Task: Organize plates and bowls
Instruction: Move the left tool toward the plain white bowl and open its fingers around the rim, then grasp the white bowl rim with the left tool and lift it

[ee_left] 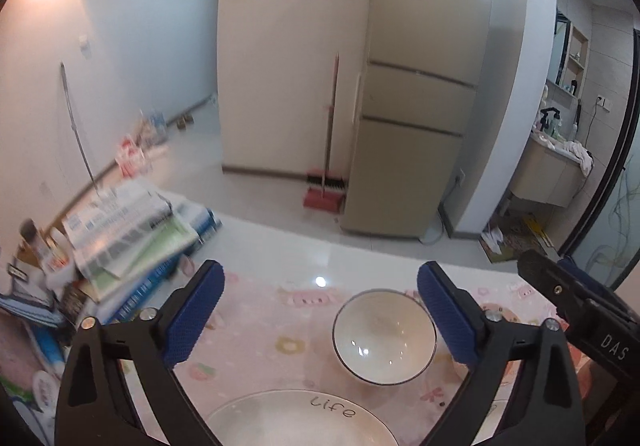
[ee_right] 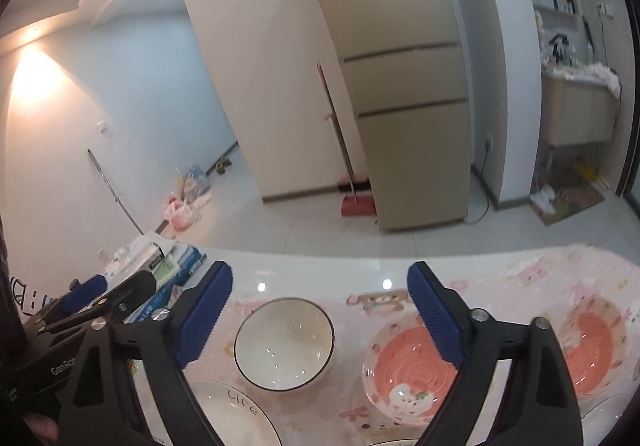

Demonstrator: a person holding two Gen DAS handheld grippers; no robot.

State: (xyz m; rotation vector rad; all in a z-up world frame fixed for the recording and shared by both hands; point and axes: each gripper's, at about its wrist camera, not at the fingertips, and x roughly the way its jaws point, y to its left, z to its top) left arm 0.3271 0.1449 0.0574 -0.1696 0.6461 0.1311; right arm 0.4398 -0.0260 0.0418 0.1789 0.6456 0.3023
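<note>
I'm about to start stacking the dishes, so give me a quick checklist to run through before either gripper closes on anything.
1. Left gripper open, nothing held: ok.
2. Right gripper open, nothing held: ok.
3. White bowl upright and empty: ok.
4. Near pink bowl upright, clear of the white bowl: ok.
5. Far pink bowl free to lift: cannot tell, a right gripper finger covers part of it.
6. "Life" plate fully clear: cannot tell, cut off at the picture's edge.
</note>
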